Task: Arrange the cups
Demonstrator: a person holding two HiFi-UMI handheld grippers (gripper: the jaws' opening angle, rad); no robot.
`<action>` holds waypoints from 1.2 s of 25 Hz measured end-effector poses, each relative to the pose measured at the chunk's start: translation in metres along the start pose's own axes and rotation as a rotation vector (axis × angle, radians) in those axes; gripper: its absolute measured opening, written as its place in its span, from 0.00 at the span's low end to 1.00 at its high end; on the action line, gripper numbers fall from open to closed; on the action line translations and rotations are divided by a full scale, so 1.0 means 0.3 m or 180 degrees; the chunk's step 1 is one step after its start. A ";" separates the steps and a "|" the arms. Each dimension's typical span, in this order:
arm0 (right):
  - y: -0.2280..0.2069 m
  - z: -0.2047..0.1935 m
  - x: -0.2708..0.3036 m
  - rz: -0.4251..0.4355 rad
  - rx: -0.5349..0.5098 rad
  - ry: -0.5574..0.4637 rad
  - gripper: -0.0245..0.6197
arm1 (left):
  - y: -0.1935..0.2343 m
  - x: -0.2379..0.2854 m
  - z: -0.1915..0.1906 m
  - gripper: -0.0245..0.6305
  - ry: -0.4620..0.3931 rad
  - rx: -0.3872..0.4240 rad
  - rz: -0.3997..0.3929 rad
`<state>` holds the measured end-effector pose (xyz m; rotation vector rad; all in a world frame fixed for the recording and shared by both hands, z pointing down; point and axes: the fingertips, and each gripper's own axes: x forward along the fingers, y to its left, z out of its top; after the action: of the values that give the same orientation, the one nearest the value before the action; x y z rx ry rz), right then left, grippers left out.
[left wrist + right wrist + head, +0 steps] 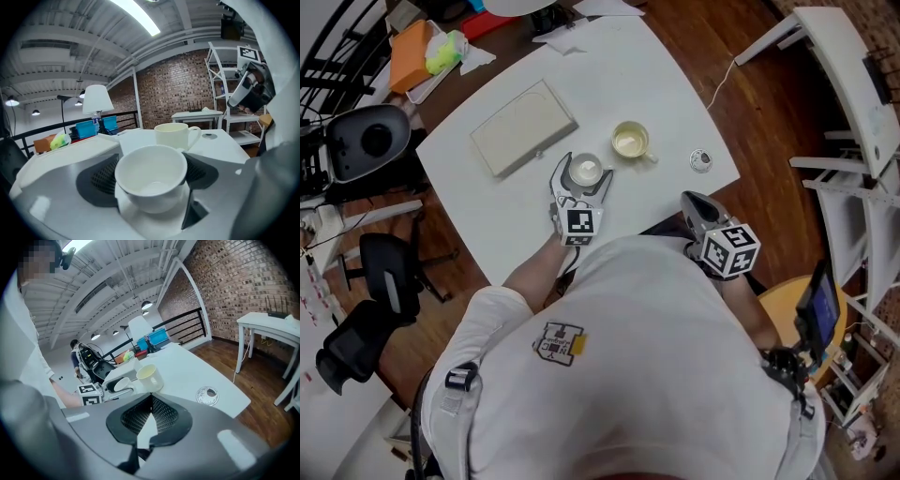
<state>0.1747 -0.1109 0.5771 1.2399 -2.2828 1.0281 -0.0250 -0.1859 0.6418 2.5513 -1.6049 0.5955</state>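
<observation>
Two cups stand near the middle of our white desk [675, 84], right of a pale flat box [523, 127]. Our left tool [586, 170] has its jaws wide around the white cup [151, 180], and the pads seem to press its sides. The cream mug [630, 141] stands just beyond it. Our right tool [692, 202] hovers at the near edge, jaws together and empty. A small round disc [700, 160] lies right of the mug.
</observation>
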 end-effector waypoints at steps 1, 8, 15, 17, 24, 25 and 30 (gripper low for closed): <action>0.000 0.000 0.002 0.0011 0.0001 0.0004 0.04 | -0.001 0.001 0.000 0.67 0.0005 0.0014 -0.0026; -0.003 0.012 0.012 0.0070 0.0008 -0.0019 0.04 | 0.010 -0.019 -0.009 0.67 0.0039 -0.0009 -0.0134; 0.007 0.018 0.021 0.0146 -0.0015 -0.0027 0.04 | 0.073 -0.053 0.012 0.67 0.0030 -0.0071 0.0031; 0.012 0.020 0.028 0.0176 -0.0028 -0.0036 0.04 | 0.114 -0.067 0.031 0.67 -0.0002 -0.0108 0.0129; 0.063 0.041 0.057 0.0374 -0.0172 -0.0063 0.04 | 0.293 -0.141 0.124 0.67 -0.0109 -0.0101 0.0532; 0.077 0.046 0.070 0.0427 -0.0201 -0.0063 0.04 | 0.323 -0.156 0.133 0.67 -0.0113 -0.0084 0.0591; 0.178 0.101 0.158 0.0758 -0.0451 -0.0042 0.04 | 0.472 -0.231 0.149 0.67 -0.0080 -0.0105 0.0901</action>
<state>0.1052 -0.1416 0.5619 0.9389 -2.5101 0.9170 -0.1632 -0.2026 0.5553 2.3345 -1.9846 0.5529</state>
